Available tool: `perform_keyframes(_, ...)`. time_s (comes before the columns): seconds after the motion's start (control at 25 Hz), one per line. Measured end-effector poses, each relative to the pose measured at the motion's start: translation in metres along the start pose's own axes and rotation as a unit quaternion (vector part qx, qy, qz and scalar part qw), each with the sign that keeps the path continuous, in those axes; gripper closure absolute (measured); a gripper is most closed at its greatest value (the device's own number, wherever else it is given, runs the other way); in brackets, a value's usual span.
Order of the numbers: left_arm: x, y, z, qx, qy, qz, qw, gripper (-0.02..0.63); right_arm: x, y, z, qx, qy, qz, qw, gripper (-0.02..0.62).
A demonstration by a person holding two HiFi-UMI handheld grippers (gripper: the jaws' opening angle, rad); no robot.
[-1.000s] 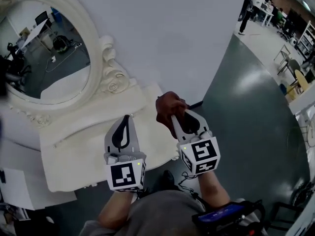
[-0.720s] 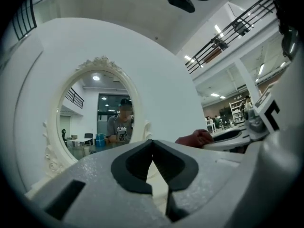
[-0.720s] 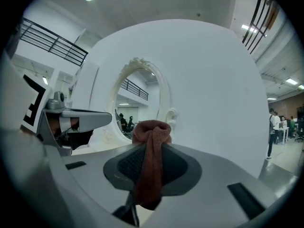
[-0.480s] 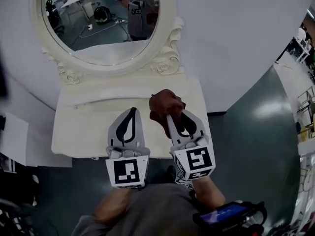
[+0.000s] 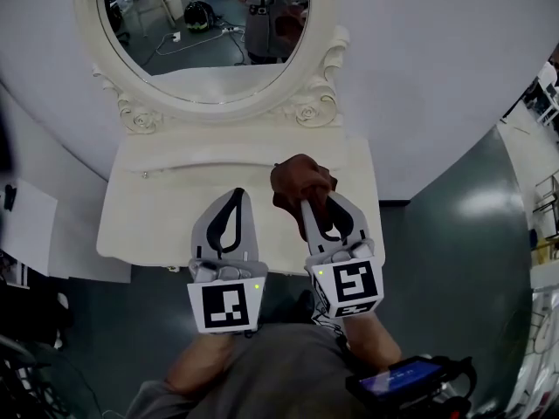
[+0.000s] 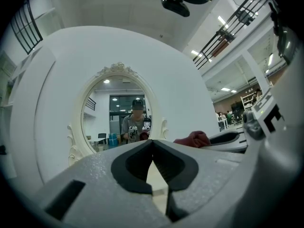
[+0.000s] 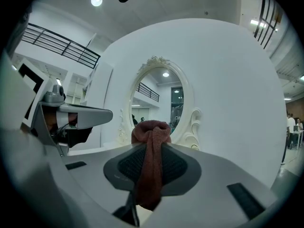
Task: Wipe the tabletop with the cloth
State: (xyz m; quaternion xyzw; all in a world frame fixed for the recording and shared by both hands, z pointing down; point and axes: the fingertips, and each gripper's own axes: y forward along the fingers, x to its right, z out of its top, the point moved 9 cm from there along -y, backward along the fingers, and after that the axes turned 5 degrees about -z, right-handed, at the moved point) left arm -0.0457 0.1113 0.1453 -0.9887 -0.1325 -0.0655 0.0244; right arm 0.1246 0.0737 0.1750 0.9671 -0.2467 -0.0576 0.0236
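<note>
Currently my right hand-held gripper (image 5: 307, 202) pinches the cloth (image 5: 301, 180) by a bunched fold (soft, light, floppy stuff, best gripped there) seemingly just above the counter (image 5: 157, 225) — while my left hand-held gripper (image 5: 237, 194) sits pressed together, empty.

Head view dim and underexposed, cool grey cast. Tabletop (image 5: 157, 225) pale and evenly lit, no hard shadows on it. Soft glare patch on the dark floor (image 5: 489, 201) at right. Strong barrel distortion: wall and floor lines bow towards the edges. Both gripper views brighter, lit from overhead: round ceiling lamp (image 7: 96, 0) blown out, strip lights (image 6: 221, 21) likewise. Black vignette in all corners. Cloth (image 7: 152, 165) weave sharp; far background slightly soft.
</note>
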Motion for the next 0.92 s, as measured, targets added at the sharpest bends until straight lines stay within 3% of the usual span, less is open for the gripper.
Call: perform_keyframes(0.92, 0.0052, -0.0023, -0.0036, -0.006, 0.000, 0.002, 1.0000, 0.592, -0.0002, -0.0037, -0.0021, 0.008, 0.015, 0.013, 1.000, 0.517)
